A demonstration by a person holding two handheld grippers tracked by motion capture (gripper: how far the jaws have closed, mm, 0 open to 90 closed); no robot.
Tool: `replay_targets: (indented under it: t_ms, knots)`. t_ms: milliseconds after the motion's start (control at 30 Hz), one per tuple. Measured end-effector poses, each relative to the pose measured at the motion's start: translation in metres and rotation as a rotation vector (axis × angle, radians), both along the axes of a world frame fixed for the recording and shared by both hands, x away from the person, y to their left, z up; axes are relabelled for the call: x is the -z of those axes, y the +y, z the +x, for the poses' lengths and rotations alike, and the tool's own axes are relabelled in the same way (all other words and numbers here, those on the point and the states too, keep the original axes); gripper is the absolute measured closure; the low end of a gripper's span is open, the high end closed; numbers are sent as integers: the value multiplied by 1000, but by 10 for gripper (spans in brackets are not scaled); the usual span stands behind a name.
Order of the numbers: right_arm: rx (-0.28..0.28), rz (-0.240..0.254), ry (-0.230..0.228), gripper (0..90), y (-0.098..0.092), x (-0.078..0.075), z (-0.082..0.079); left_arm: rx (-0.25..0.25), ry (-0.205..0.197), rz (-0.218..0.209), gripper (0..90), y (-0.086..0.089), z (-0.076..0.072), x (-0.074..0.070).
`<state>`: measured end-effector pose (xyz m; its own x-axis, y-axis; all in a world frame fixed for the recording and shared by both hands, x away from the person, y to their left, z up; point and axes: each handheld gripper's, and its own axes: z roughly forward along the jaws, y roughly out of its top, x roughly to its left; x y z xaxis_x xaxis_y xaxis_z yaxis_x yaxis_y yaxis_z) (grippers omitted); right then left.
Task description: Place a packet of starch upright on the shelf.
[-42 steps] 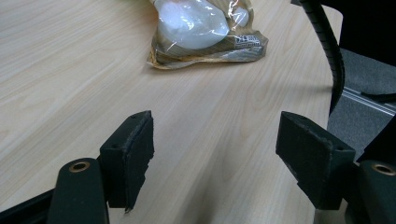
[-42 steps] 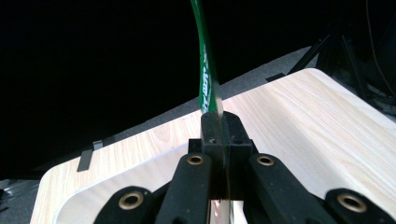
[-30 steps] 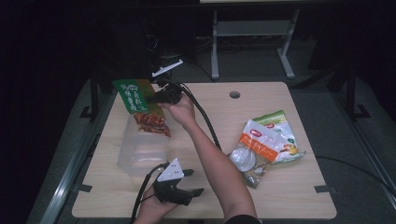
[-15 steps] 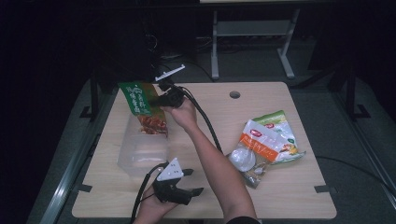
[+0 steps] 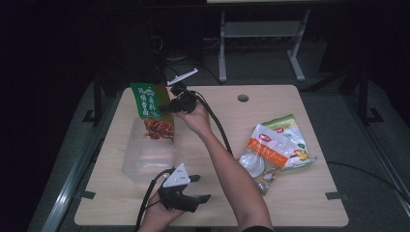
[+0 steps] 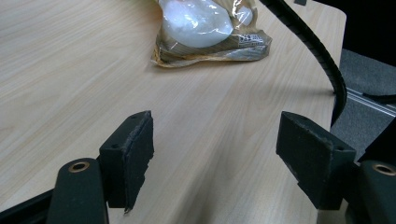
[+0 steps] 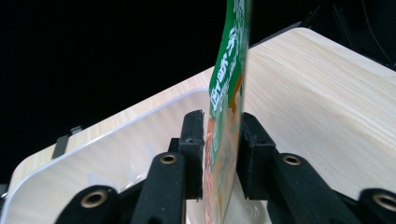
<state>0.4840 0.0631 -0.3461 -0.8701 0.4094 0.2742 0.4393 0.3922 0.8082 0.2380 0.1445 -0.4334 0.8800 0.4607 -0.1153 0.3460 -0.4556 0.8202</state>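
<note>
Our right gripper (image 7: pixel 223 154) pinching a green snack packet (image 5: pixel 152 110) (white characters, unreadable to us) above the clear tub (image 5: pixel 145 157), left gripper (image 6: pixel 215 163) spread, clear-wrapped bun pack (image 6: pixel 210 30) ahead of its jaws

Table: your pale wooden table (image 5: pixel 290 203) has a round hole (image 5: pixel 243 98) near its far edge.
Bags on your right: an orange-and-white bag (image 5: pixel 270 147) lies on top of a green-and-white bag (image 5: pixel 295 126).
Clear packet: touching their near side, you'll see a clear packet (image 6: pixel 196 21) with white round pieces inside.
Behind the table: a grey metal frame (image 5: pixel 261 29) stands on the dark floor.
</note>
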Motion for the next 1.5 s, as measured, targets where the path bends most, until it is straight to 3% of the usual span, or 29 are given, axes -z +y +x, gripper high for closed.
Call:
replay_targets:
  t_ms: [133,267,467,500,867,1167,1500]
  knots:
    - [-6,6,-14,612,-10,-5,-5,-1,3,1,270,0,0,0]
    - [-24,5,-67,530,-30,-9,-19,2,6,1,270,-1,-1,0]
    - [-49,22,-107,515,-59,-9,-37,13,13,10,268,-4,-2,2]
    - [-63,40,-113,510,-71,-9,-48,16,13,10,267,-5,-3,2]
    - [-123,51,-176,479,-111,-11,-94,29,30,11,265,-9,-8,4]
    - [-118,44,-163,464,-144,-3,-119,35,34,8,264,-11,-9,6]
    - [-84,23,-140,452,-169,7,-131,41,28,8,264,-12,-9,6]
